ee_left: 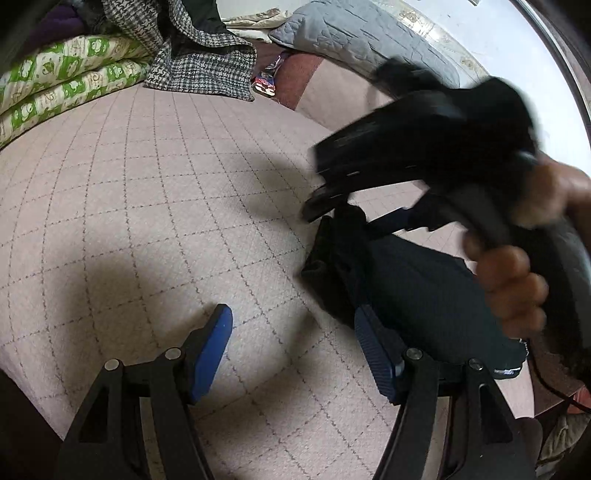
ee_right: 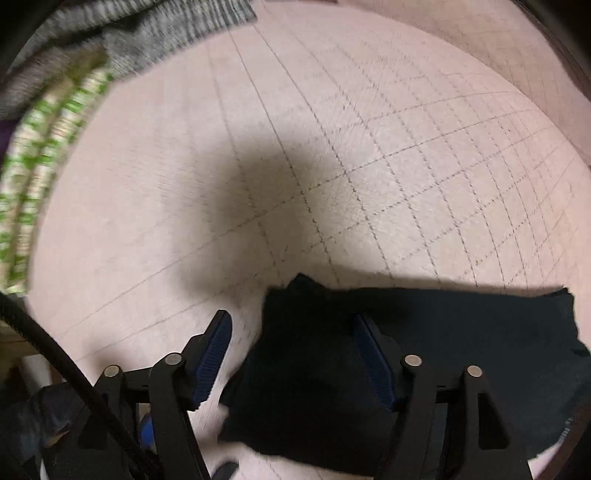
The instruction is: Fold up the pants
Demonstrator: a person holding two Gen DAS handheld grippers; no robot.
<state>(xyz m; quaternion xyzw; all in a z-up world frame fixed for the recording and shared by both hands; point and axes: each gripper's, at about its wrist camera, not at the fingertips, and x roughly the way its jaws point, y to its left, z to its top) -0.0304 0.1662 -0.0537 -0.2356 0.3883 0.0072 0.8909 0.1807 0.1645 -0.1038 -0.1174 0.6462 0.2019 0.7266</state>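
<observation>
The dark navy pants (ee_left: 424,288) lie folded in a compact bundle on the pink checked bedcover (ee_left: 147,206), right of my left gripper (ee_left: 293,332). My left gripper is open and empty, its right finger (ee_left: 373,347) at the bundle's edge. My right gripper shows in the left wrist view (ee_left: 332,199), held by a hand above the pants, blurred. In the right wrist view the pants (ee_right: 461,339) lie under my open right gripper (ee_right: 291,339), which holds nothing.
A green-and-cream quilt (ee_left: 55,81) and a houndstooth garment (ee_left: 199,62) lie at the far left. A grey quilted pillow (ee_left: 362,33) lies at the back. A small colourful packet (ee_left: 266,83) sits near it. A black cable (ee_right: 66,365) crosses low left.
</observation>
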